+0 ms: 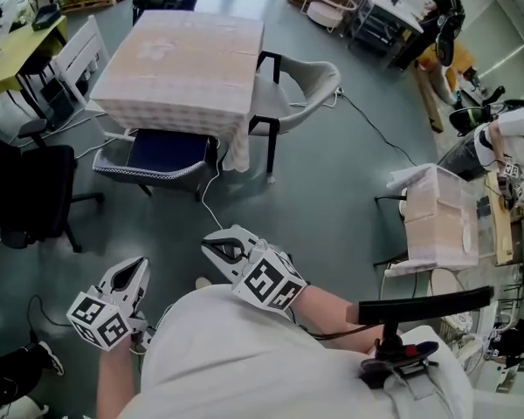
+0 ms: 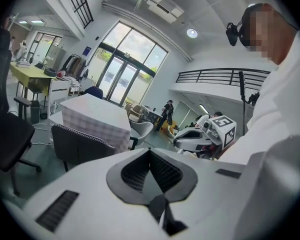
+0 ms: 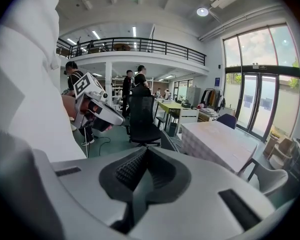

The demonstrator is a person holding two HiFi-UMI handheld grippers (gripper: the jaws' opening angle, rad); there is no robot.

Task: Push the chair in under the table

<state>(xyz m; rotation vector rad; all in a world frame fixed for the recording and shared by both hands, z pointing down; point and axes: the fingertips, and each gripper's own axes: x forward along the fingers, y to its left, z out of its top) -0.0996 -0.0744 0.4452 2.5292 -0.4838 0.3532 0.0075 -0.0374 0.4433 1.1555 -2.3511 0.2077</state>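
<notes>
Both tongs closed, empty, held back by the person (image 1: 271,356): left tongs (image 1: 133,273), right tongs (image 1: 220,250); a push likely needs no grip. Blue chair (image 1: 157,155) sits partly under the worktop (image 1: 179,55); white chair (image 1: 301,90) is angled out beside it.

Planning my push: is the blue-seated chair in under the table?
Out: most of the blue-seated chair seat shows beyond the cloth-covered table edge.

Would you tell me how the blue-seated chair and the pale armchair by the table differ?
The blue-seated chair has a dark blue seat; the pale armchair is an off-white shell on black legs. The blue-seated chair stands on the near side of the table, the pale armchair on its right side. Both are close to it.
</notes>
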